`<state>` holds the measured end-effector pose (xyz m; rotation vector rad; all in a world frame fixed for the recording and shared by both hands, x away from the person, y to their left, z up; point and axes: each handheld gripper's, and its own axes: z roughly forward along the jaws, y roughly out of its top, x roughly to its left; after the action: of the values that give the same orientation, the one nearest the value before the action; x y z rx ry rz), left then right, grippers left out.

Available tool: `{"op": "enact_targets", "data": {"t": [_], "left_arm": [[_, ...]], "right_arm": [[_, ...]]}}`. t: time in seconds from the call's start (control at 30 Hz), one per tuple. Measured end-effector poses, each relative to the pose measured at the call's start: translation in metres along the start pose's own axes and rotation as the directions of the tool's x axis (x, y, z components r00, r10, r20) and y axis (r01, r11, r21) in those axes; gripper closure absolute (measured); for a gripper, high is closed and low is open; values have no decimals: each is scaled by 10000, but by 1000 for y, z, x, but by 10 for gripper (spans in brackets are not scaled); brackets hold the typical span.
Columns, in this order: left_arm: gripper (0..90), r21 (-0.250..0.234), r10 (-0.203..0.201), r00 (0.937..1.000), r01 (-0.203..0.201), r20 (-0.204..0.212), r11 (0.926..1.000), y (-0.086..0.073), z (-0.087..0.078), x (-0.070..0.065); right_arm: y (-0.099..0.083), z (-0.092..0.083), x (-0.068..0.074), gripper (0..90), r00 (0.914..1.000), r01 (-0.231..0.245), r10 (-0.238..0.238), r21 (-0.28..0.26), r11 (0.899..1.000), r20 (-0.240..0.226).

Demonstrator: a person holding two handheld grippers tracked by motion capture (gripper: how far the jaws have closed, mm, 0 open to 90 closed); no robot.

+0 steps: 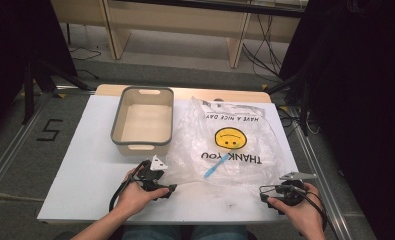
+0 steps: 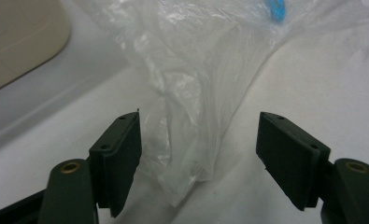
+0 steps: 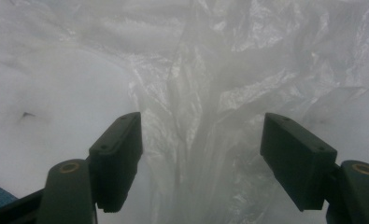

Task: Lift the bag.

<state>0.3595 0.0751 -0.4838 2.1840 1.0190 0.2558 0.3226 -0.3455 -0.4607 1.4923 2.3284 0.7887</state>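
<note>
both hand-held grippers line up on the plastic bag's near corners

the plastic bag [image 1: 225,142] lies flat on the counter [image 1: 85,165] beside the grey bin [image 1: 116,127], a blue item [image 1: 216,165] inside; left hand-held gripper [image 2: 198,140] and right hand-held gripper [image 3: 201,144] stand wide, each straddling a bunched handle, probably to pinch and lift it open.

Plastic bag [image 1: 225,145]: clear, whitish, crinkled; yellow smiley face, black lettering. Blue item [image 1: 216,165] inside bag, below smiley. Bin [image 1: 143,121] left of bag: grey rim, cream inside. Table [image 1: 85,165]: white. Jaws black.
</note>
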Motion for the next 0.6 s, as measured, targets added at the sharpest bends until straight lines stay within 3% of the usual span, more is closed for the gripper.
{"op": "enact_targets", "data": {"t": [0.13,0.3,0.43,0.6], "left_arm": [[318,203,211,9997,-214,153,9996,0,5,-1],[365,285,391,9992,-393,62,9988,0,4,-1],[437,435,890,9958,-880,-232,9952,1,4,-3],[492,492,1050,9941,-1036,-279,9934,2,4,-6]], "right_arm": [[-2,3,-1,322,10000,54,-53,191,9998,-46],[-4,6,-3,318,9996,244,-251,520,9983,114],[-3,6,-6,319,9991,271,-284,439,9987,305],[-1,4,-8,311,9980,320,-333,252,9992,537]]}}
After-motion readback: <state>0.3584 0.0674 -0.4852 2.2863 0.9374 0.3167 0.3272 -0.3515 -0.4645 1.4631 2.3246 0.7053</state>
